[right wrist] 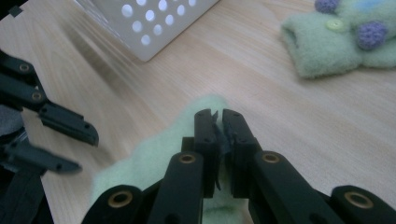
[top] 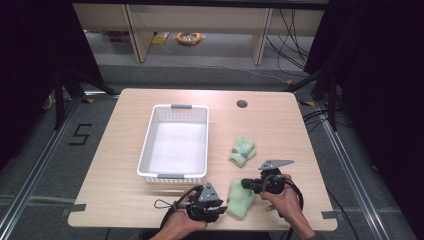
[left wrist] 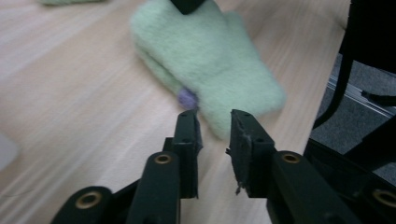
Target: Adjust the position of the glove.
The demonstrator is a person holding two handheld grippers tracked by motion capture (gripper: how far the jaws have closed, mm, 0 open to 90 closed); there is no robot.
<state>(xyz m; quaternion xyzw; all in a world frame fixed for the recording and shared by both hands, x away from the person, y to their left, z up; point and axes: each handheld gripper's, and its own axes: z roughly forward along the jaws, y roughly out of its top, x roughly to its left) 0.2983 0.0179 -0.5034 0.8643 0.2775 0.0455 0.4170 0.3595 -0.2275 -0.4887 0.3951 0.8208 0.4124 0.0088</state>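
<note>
A pale green fleece mitten (top: 241,200) lies flat near the table's front edge, between my two grippers. A purple pompom (left wrist: 188,97) peeks out from under it. My left gripper (top: 221,204) points at its near end; the jaws (left wrist: 214,119) stand a little apart, just short of the fleece, gripping nothing. My right gripper (top: 249,184) is shut on the mitten's (right wrist: 149,158) other end, its jaws (right wrist: 218,114) pressed together over the fleece. A second green mitten (top: 242,151) with purple pompoms and a button lies farther back (right wrist: 327,42).
A white perforated basket (top: 172,176) stands on the table's left middle, and its corner (right wrist: 149,28) appears in the right gripper view. A cable hole (top: 242,104) sits at the back. The table's front edge runs just behind both hands.
</note>
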